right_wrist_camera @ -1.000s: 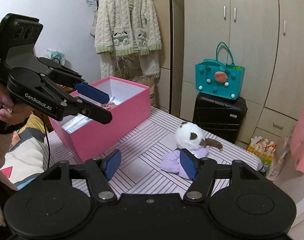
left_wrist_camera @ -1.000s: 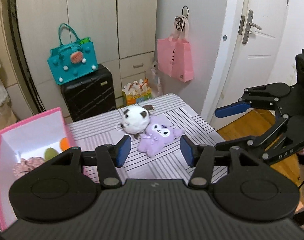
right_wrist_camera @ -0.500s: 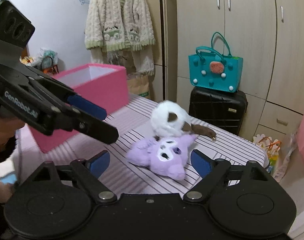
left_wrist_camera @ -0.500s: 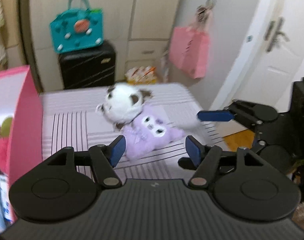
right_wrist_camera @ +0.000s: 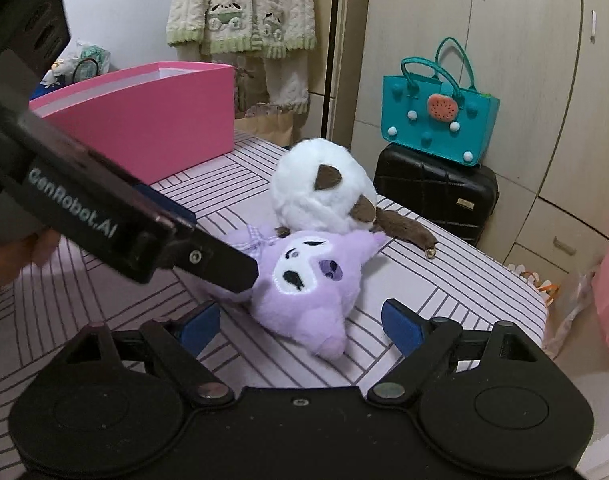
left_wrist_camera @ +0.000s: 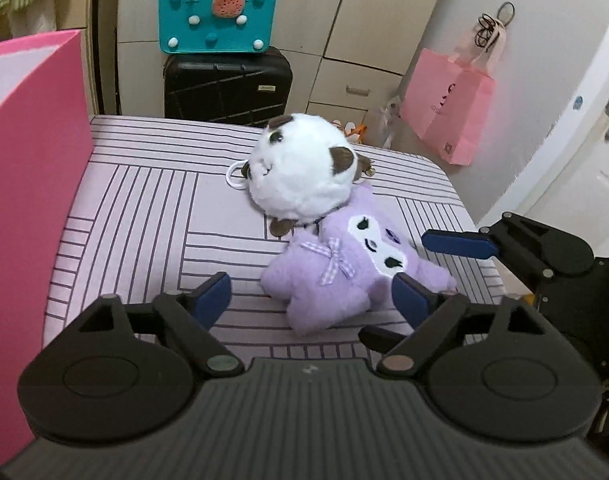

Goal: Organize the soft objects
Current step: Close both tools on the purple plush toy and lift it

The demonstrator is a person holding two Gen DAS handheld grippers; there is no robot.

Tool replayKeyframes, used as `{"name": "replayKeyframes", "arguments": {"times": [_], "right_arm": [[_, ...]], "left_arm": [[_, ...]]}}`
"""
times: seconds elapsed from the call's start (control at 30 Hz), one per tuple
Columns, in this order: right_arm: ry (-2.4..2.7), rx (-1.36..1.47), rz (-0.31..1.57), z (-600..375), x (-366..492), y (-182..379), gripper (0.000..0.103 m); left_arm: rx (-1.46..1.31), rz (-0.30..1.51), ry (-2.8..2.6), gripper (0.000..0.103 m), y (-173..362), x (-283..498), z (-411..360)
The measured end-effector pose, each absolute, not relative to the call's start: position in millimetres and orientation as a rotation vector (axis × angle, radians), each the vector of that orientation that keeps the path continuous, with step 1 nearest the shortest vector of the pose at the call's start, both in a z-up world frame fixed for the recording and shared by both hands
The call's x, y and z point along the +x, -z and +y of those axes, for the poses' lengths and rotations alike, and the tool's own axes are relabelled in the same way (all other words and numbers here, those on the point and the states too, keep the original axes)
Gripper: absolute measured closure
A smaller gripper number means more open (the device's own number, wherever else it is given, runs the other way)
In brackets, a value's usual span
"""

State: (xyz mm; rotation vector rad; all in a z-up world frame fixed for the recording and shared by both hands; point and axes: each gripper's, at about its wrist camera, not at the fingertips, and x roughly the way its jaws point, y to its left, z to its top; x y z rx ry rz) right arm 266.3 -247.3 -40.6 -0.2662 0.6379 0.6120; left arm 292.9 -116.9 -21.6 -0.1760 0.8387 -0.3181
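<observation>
Left tongs [left_wrist_camera: 308,294]: I hold them spread wide and empty, low over the desk, with the purple plush lying between and just ahead of the blue pads so both sides are clear for a squeeze.
Right tongs [right_wrist_camera: 300,320]: also spread and empty, coming at the same toy from the opposite side; the plush's rounded end points into the gap.
Purple plush [left_wrist_camera: 344,268]: short fuzzy pile, floppy star-like limbs, white embroidered face patch, checked ribbon bow. It lies flat on the desk, directly in front of both tongs. I judge it squashy, so the pads should bite mid-body.
White plush [left_wrist_camera: 300,176]: a round ball of long white fur with brown ears and a brown tail. It sits beyond the purple one, touching it, farther from my tongs.
Ring loop [left_wrist_camera: 235,174]: a white loop at the far-left side of the white plush, probably a hanging strap; the view is too distorted to be sure.
Pink box [right_wrist_camera: 144,120]: rigid, smooth walls, open top, standing on the desk left of the left tongs. I take it as the destination for the toys; its contents are hidden from here.
Desk [left_wrist_camera: 144,216]: covered in pale lilac cloth with dark stripe blocks.
Step in hand: closing in on the purple plush; nothing gripped yet.
</observation>
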Motion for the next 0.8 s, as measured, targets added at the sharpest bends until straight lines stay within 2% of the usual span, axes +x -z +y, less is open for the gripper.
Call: {"name": "replayKeyframes", "arguments": {"times": [0.2, 0.33, 0.4, 0.57, 0.6, 0.67, 0.7, 0.73, 0.8], "right_arm": [[-0.636, -0.287, 0.685, -236.3, 281.7, 45.6, 0.013], [-0.643, -0.283, 0.698, -230.2, 290.2, 46.9, 0.013], [-0.649, -0.253, 0.711, -231.6, 292.5, 48.9, 0.013], [-0.664, -0.192, 0.719, -236.8, 289.3, 51.2, 0.013], [-0.663, -0.182, 0.718, -237.8, 287.7, 50.7, 0.013], [-0.653, -0.155, 0.719, -240.4, 286.1, 49.9, 0.018], [-0.636, -0.145, 0.718, -241.8, 285.3, 49.9, 0.026], [-0.608, -0.145, 0.719, -242.6, 284.9, 50.3, 0.03], [-0.566, -0.133, 0.73, -243.4, 284.7, 49.1, 0.032]], "left_arm": [[-0.295, 0.875, 0.321, 0.014, 31.7, 301.6, -105.1], [-0.307, 0.85, 0.31, 0.018, 34.0, 301.1, -102.9], [-0.295, 0.833, 0.301, 0.025, 36.1, 300.0, -103.2], [-0.328, 0.811, 0.316, 0.051, 39.5, 299.3, -101.5], [-0.344, 0.811, 0.328, 0.053, 40.1, 299.3, -100.6], [-0.364, 0.81, 0.344, 0.058, 41.8, 298.8, -100.1], [-0.371, 0.806, 0.345, 0.059, 42.5, 298.5, -100.1], [-0.37, 0.801, 0.346, 0.064, 42.8, 298.1, -100.5], [-0.378, 0.793, 0.357, 0.067, 43.4, 298.1, -101.1]]}}
